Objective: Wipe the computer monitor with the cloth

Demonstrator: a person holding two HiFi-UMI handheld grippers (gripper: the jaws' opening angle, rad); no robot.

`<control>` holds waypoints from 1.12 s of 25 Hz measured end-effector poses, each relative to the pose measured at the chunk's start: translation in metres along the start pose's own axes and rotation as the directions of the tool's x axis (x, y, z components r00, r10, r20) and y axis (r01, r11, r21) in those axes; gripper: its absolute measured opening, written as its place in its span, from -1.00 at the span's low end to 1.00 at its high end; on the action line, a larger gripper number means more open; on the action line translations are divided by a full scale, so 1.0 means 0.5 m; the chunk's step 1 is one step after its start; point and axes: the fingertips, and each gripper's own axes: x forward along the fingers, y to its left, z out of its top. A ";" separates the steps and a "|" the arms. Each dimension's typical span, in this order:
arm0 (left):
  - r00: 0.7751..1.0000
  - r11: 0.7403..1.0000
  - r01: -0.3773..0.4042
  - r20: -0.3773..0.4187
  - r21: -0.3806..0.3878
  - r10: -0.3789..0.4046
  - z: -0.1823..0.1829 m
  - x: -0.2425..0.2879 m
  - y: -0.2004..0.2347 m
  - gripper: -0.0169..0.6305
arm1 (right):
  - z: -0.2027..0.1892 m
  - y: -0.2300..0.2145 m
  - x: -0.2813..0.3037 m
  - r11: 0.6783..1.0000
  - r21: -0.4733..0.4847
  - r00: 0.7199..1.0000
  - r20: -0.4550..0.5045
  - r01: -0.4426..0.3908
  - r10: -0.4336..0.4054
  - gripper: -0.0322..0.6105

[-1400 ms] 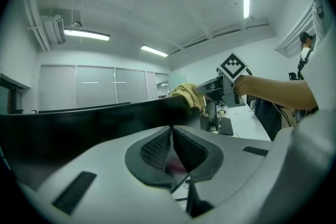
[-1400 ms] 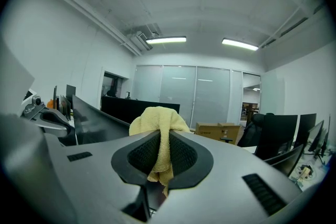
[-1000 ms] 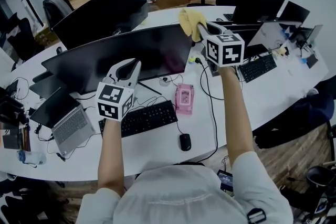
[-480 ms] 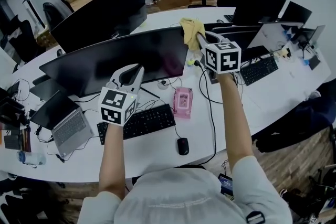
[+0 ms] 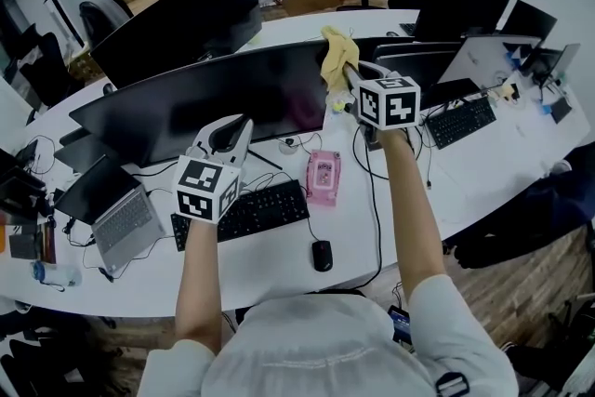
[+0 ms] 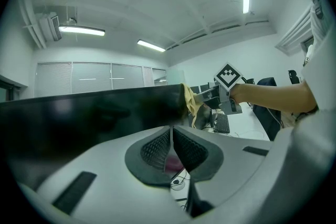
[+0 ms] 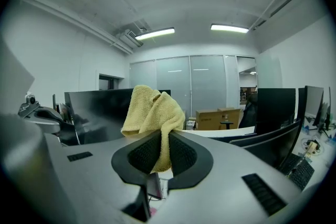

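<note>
Desk (image 5: 270, 263): cloth (image 5: 336, 48) in right tool (image 5: 349, 74)

- Left gripper (image 6: 172, 136): jaws closed, the ribbed pads meet along one seam; nothing is held between them.
- Monitor (image 6: 94, 113): dark screen spanning the left and centre, directly beyond the jaws.
- Cloth (image 6: 190, 105): yellow, hanging against the monitor's right edge — gripped by the right gripper (image 6: 202, 97).
- Keyboard (image 6: 221, 123): on the white desk (image 6: 247, 134), to the right of the cloth.
</note>
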 end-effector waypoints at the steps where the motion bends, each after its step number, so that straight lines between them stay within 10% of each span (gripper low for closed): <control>1: 1.000 1.000 -0.001 -0.002 0.001 0.001 -0.001 -0.001 -0.001 -0.85 | -0.006 -0.001 0.001 1.000 0.005 1.000 -0.004 -0.002 0.002 -0.72; 28: 0.998 1.000 -0.012 -0.055 -0.004 0.012 -0.040 0.005 0.015 -0.85 | -0.151 0.012 0.065 0.998 0.021 0.989 -0.134 -0.058 0.061 -0.74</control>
